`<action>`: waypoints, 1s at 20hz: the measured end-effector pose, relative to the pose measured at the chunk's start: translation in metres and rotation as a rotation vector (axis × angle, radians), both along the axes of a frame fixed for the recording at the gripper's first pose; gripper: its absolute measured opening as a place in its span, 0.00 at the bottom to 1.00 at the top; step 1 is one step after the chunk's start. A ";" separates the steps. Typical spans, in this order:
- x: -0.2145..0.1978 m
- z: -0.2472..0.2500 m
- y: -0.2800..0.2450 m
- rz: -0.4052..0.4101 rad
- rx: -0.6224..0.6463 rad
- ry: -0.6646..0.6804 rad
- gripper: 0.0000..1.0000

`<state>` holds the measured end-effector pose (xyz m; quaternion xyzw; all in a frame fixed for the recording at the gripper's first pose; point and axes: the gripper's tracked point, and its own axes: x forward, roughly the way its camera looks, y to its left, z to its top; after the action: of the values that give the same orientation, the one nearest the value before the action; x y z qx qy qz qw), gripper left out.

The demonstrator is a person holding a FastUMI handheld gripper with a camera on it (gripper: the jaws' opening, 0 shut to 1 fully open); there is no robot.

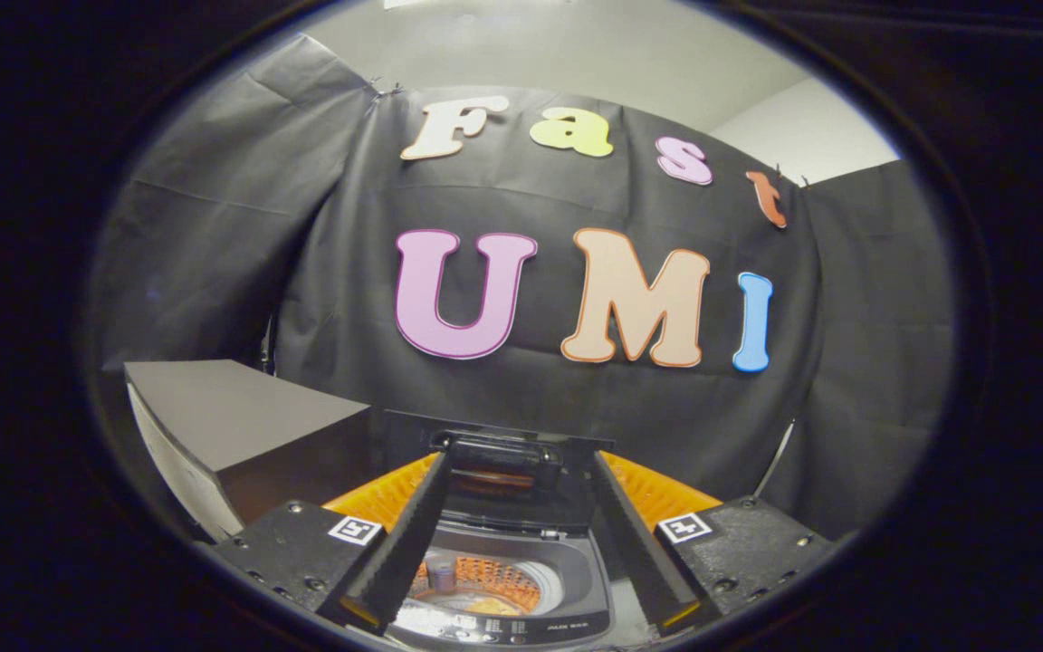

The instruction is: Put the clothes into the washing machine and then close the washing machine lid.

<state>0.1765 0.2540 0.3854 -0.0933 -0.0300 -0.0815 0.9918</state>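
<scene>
The gripper (517, 471) was held with its fingers spread apart and nothing pinched, above the washing machine (503, 580). The lid (508, 471) was seen raised upright just ahead of the fingertips, the open drum (485, 584) visible between the fingers. A dark box (232, 426) stood beside the machine.
</scene>
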 end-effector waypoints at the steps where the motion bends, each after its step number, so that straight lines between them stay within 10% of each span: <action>1: -0.005 -0.001 -0.002 0.000 0.003 -0.003 0.95; 20: -0.096 -0.039 -0.060 -0.056 0.077 -0.063 0.96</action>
<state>0.0810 0.1942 0.3461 -0.0535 -0.0555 -0.1131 0.9906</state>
